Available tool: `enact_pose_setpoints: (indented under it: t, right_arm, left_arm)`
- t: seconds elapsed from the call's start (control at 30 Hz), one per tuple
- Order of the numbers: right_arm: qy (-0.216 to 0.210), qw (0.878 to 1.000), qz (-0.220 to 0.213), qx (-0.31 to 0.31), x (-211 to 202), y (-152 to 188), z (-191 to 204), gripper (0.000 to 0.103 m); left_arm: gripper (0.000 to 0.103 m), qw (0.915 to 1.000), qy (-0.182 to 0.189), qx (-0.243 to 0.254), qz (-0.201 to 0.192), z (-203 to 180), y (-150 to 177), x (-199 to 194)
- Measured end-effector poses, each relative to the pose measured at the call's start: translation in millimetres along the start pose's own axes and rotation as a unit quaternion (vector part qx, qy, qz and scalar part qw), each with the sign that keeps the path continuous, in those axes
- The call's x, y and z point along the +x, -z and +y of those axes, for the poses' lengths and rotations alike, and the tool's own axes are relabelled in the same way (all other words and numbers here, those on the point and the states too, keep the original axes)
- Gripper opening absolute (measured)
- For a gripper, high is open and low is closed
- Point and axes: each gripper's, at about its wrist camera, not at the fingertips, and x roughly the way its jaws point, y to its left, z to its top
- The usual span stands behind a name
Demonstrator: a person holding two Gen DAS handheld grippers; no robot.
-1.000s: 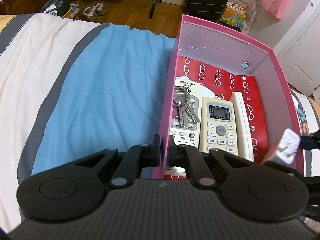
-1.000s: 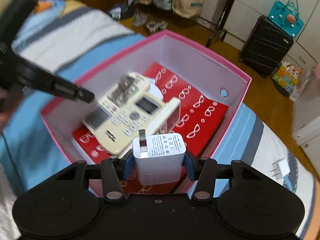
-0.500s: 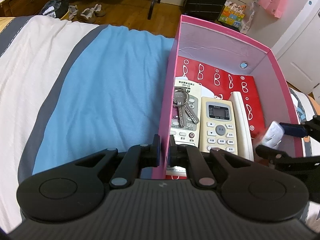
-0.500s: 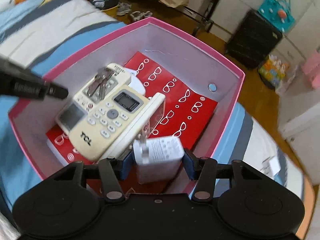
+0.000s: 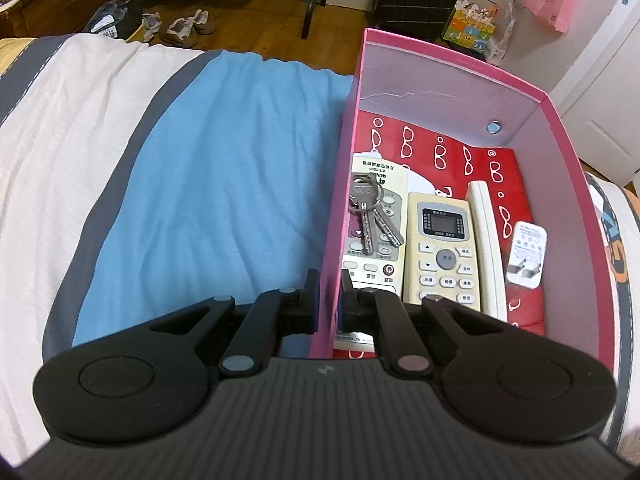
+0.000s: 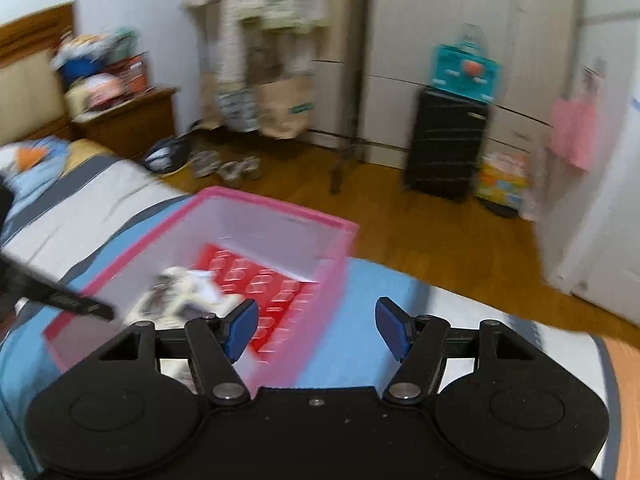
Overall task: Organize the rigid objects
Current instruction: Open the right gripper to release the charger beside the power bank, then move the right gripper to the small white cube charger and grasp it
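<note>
The left gripper (image 5: pixel 328 300) was clamped on the near wall of the pink box (image 5: pixel 456 54), one pad inside and one outside, at the lower centre of the left view. The right gripper (image 6: pixel 316 326) was seen low in its blurred frame with its jaws opening and nothing between them. Inside the box, the charger (image 5: pixel 526 254) lay at the right, prongs toward the camera, beside a narrow white remote (image 5: pixel 486 240); a cream remote (image 5: pixel 442 248) lay mid-box, and keys (image 5: pixel 370 214) rested on a third remote (image 5: pixel 372 240) at the left. The drop appeared finished. For the next pick, the box would best be kept pinned, and the free gripper carried clear of the rim before being lowered toward the striped bedspread (image 5: pixel 200 184).
</note>
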Motion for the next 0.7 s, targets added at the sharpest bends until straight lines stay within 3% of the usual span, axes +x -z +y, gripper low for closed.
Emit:
enact_pose_setpoints:
  t: [0.17, 0.37, 0.57, 0.63, 0.7]
  right_arm:
    - [-0.009, 0.994, 0.012, 0.107, 2.7, 10.4, -74.4, 0.070]
    - [-0.018, 0.984, -0.003, 0.180, 32.1, 43.1, -127.9, 0.069]
    - [0.004, 0.967, 0.005, 0.256, 76.6, 78.5, -163.7, 0.070]
    - [0.008, 0.953, 0.033, 0.303, 92.6, 83.7, -174.7, 0.070]
    - [0.001, 0.943, 0.034, 0.331, 102.5, 88.9, -179.3, 0.070]
  left_arm:
    - [0.008, 1.0000, -0.006, -0.001, 0.001, -1.9, 0.0, -0.4]
    - [0.008, 0.9999, -0.013, 0.002, 0.002, -4.3, -0.2, 0.7]
    - [0.009, 0.9999, -0.012, 0.000, 0.004, -3.1, -1.4, 2.5]
    - [0.012, 0.9998, -0.017, 0.002, 0.004, -3.1, -1.1, 3.0]
    - [0.012, 0.9998, -0.018, 0.004, 0.003, -3.3, -0.4, 3.2]
